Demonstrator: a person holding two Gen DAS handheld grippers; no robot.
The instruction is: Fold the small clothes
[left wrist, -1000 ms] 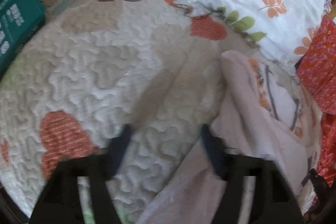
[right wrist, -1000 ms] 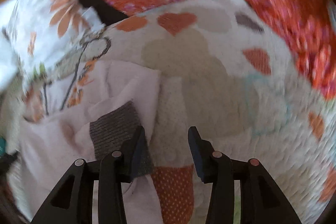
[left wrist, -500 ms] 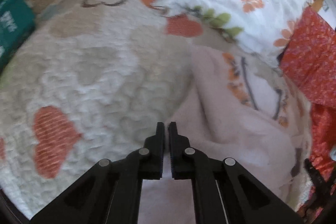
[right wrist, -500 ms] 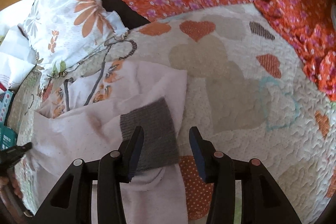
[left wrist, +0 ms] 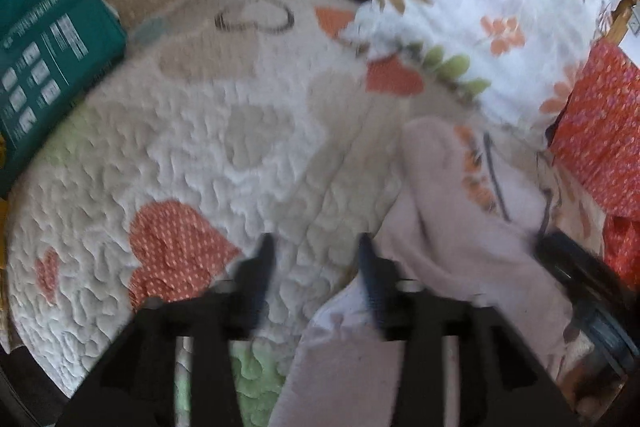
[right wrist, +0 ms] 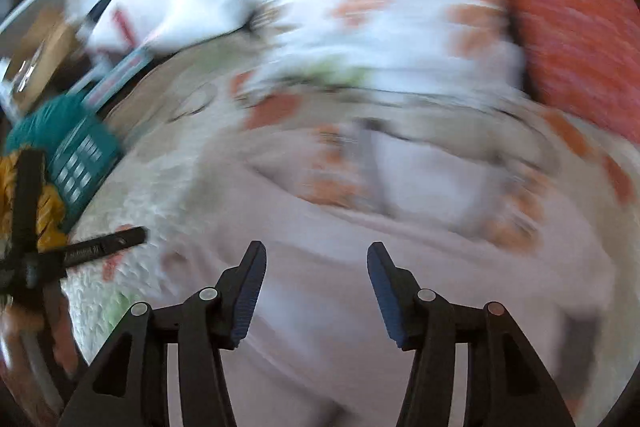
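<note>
We see the heart-patterned quilt (left wrist: 192, 131) carrying the pale pink garment (left wrist: 460, 247), its long axis running near to far. Our right tongs (right wrist: 314, 283) hover over it, empty, jaws just widened; our left tongs (left wrist: 316, 267), reopened and empty, sit at its left edge.

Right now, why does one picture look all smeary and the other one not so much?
Right wrist view: heavy streaky blur across the pale pink garment and flowered pillow; only the right claw looks sharp. Left wrist view: milder blur, quilt stitching readable, left claw soft-edged. Both bulge at the edges like a fishbowl.
</note>
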